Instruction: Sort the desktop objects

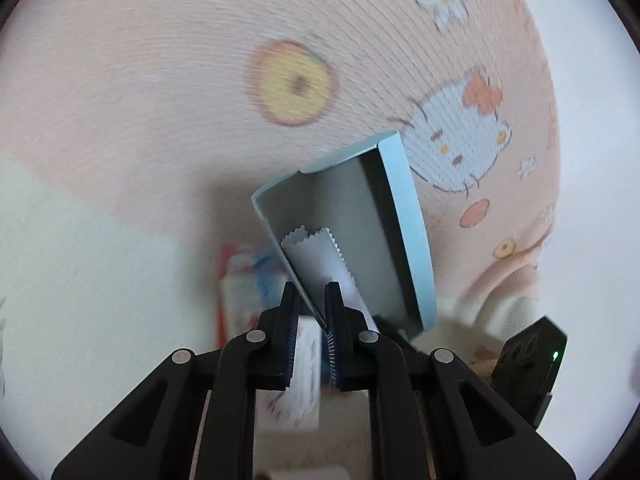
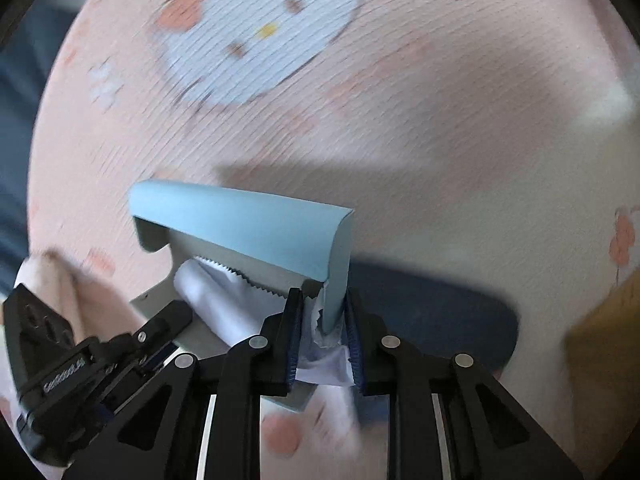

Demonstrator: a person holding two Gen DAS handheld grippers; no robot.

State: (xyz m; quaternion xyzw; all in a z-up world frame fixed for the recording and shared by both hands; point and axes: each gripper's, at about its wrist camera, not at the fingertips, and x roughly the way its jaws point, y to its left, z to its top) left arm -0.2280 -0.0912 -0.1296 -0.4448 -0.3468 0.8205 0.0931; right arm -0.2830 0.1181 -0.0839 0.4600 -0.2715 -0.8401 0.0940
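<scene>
Evidently, the pale-blue open cardboard box (image 1: 404, 232) is being pinched at opposite walls by the nearly closed left gripper (image 1: 313, 300) and right gripper (image 2: 322, 312), so the white zigzag-edged cloth (image 2: 216, 300) inside is being kept in.

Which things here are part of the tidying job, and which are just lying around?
In the job:
- light blue box lid, pinched by left gripper and right gripper
- white zigzag-edged cloth inside it

Lying about:
- pink cat-print cloth underneath
- red and white packet, blurred
</scene>
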